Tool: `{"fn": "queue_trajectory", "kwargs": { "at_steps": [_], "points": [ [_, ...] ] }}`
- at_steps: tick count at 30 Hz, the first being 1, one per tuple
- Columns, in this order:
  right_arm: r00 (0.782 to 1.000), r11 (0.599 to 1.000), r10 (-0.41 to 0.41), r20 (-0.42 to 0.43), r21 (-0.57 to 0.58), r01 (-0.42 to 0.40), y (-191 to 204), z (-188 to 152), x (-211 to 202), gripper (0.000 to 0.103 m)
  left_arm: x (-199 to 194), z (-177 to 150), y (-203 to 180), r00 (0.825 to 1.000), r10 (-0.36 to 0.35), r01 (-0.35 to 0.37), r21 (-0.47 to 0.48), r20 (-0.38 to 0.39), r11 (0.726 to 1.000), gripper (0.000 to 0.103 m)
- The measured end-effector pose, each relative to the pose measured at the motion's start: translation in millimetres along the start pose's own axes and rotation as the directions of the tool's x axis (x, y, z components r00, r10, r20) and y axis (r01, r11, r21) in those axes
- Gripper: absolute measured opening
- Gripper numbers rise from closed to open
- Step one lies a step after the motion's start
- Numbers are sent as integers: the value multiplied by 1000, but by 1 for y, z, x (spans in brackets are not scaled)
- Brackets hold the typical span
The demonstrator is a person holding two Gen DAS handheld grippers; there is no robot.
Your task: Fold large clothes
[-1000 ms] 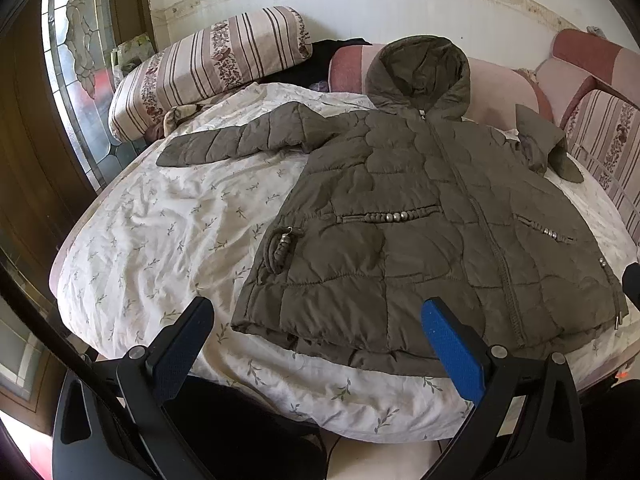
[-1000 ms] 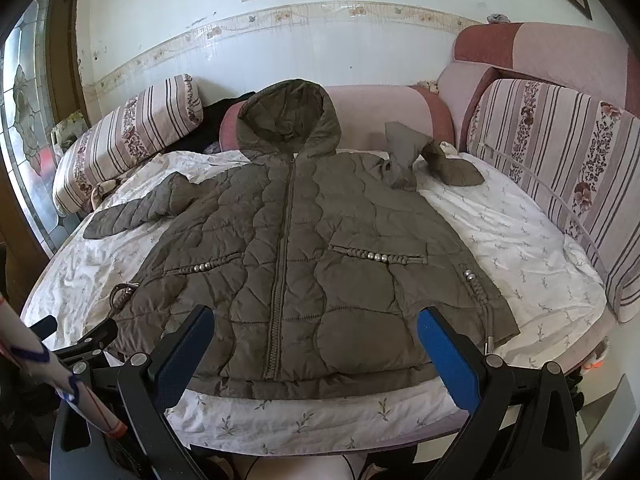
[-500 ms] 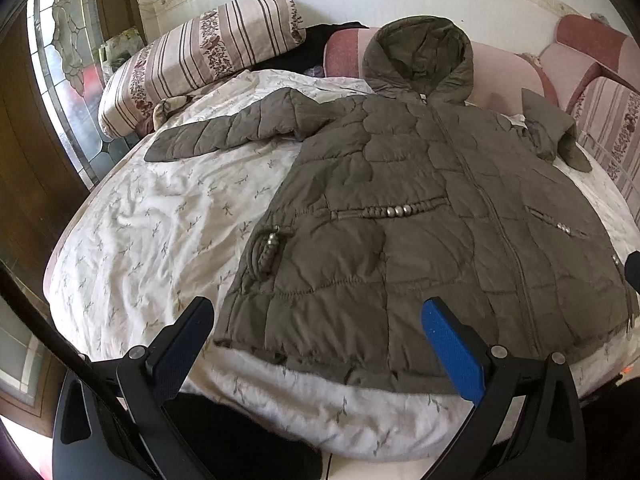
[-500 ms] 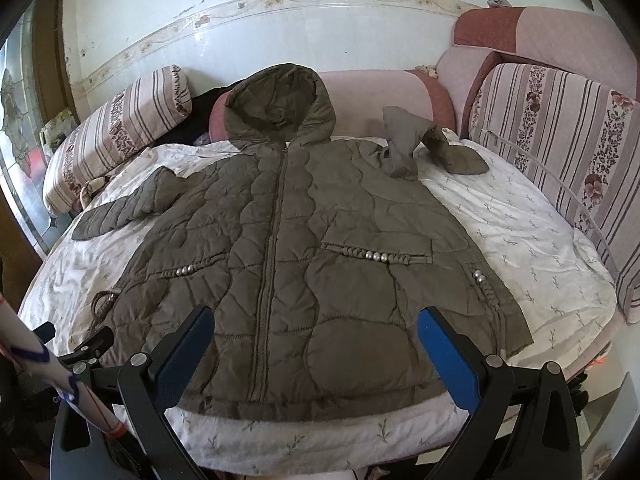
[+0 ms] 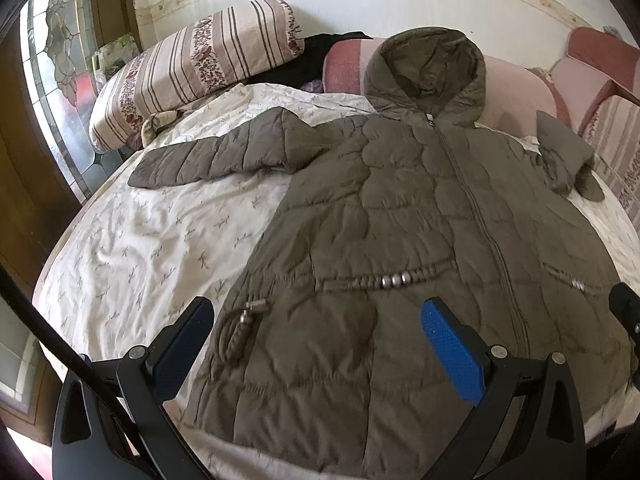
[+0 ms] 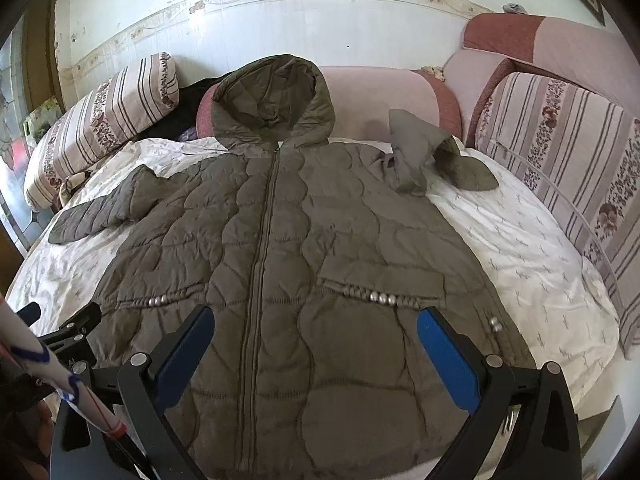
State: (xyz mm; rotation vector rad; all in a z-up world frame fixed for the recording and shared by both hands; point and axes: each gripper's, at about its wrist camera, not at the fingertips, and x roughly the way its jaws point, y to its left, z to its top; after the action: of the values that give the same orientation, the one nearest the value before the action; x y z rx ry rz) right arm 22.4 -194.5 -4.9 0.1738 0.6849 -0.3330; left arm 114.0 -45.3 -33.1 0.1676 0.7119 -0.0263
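Both tools have advanced toward the bed over the last second: the left gripper (image 5: 318, 344) and the right gripper (image 6: 316, 346) now hang over the lower body of the jacket (image 5: 400, 248), where a second ago each was short of the near hem. Each has its jaws spread wide and holds nothing; neither is seen touching the fabric. In my judgement this is the approach to a first grasp, and no fold is yet made. The jacket lies face up and zipped on the floral sheet (image 5: 132, 248), hood (image 5: 428, 72) propped on the far pink bolster (image 6: 384, 96), left sleeve (image 5: 216, 152) stretched out left, right sleeve (image 6: 424, 152) crumpled at the far right. A striped cushion (image 5: 192, 76) lies far left. No brand, label or legible writing is visible on anything.
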Motion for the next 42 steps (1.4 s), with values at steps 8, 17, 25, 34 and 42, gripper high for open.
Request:
{"fn": "queue_trajectory", "kwargs": {
  "at_steps": [8, 17, 25, 34, 42],
  "points": [
    [999, 999, -40, -10, 8, 40, -10, 24, 26, 103, 30, 43, -19, 1000, 8, -8, -33, 18, 999, 103],
    [995, 996, -92, -45, 3, 92, -8, 54, 64, 103, 92, 90, -52, 997, 62, -59, -66, 55, 996, 103],
    [993, 996, -82, -87, 22, 84, -33, 85, 95, 103, 121, 96, -57, 998, 55, -55, 8, 17, 998, 103],
    [994, 986, 1, -108, 163, 17, -97, 137, 115, 103, 127, 93, -66, 999, -22, 22, 7, -23, 1000, 103],
    [992, 911, -23, -123, 405, 72, -223, 169, 142, 103, 130, 94, -66, 1000, -24, 24, -2, -12, 1000, 103]
  ]
}}
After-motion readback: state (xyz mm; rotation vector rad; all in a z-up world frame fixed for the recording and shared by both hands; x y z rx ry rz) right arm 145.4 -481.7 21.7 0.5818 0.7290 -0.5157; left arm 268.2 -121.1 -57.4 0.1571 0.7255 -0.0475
